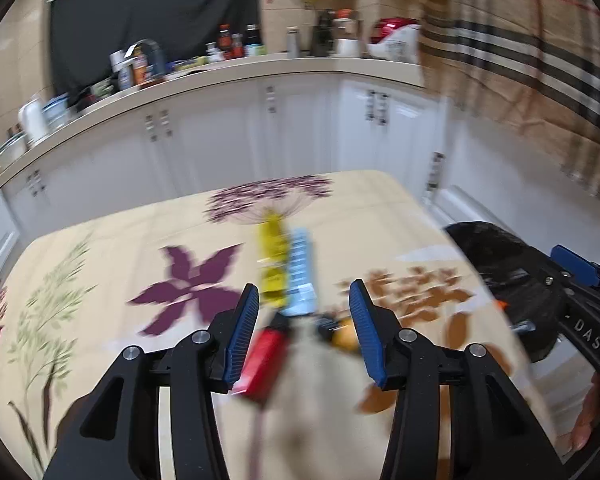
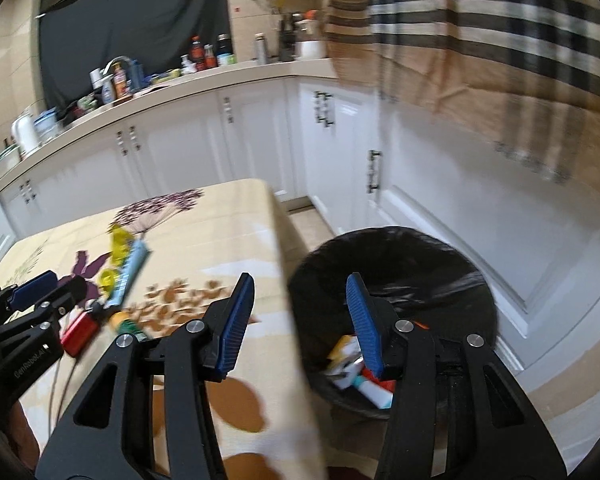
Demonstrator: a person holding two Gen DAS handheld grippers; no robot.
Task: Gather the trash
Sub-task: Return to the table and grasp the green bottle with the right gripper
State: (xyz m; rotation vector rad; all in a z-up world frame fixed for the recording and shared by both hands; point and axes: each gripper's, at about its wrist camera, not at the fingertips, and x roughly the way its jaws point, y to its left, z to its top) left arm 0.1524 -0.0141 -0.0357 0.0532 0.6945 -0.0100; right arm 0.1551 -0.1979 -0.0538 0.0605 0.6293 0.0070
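Yellow wrapper (image 1: 271, 258) and light blue wrapper (image 1: 300, 276) lying side by side on the table, red box (image 1: 264, 360) near them, black-lined trash bin (image 2: 396, 280) beside the table, wrappers inside

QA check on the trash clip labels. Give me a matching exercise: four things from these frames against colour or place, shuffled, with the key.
Things:
1. bin liner
2. long wrapper
3. small box
4. tablecloth

Descriptions:
A. red, on the table, lowest in the left wrist view
B. cream with purple flowers
C. light blue, lying beside a yellow packet
D. black, in the bin beside the table, wrappers inside

Pairs: 1-D, 2-C, 3-A, 4-B
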